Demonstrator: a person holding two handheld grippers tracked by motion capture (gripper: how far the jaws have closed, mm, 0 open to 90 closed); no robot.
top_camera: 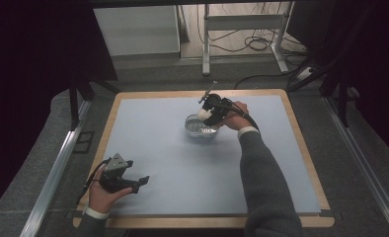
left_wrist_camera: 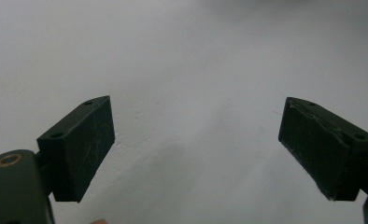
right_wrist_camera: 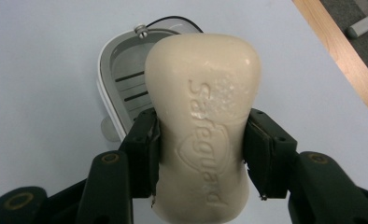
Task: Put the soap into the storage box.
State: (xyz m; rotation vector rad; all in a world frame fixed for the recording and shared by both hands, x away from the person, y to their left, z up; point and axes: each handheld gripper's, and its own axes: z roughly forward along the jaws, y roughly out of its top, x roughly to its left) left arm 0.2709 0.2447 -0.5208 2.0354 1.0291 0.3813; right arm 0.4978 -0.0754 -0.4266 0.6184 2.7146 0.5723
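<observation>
From the high view, the right gripper (top_camera: 206, 114) hangs over a white oval soap dish with a slotted grey insert (top_camera: 200, 127), which stands on the pale blue table (top_camera: 192, 168) toward its far side. A pale lump shows between its fingers, just above the dish. The left gripper (top_camera: 142, 180) rests well apart, near the table's front left corner.

In the left gripper view, the two black fingers (left_wrist_camera: 81, 144) stand wide apart with bare table between them, grasping nothing.

In the right gripper view, the fingers (right_wrist_camera: 142, 149) are clenched on a cream-coloured moulded bar of soap with embossed lettering (right_wrist_camera: 203, 116). They press its two long edges around mid-length, the lettered face towards the camera, its rounded far end jutting well past the fingertips over the dish (right_wrist_camera: 121, 84). The bar looks stiff and fairly light, yet waxy and smooth, so it would likely slip if squeezed on its rounded ends; the narrowed sides, where the pads sit now, seem the surest hold. Hard pressure may dent it.
</observation>
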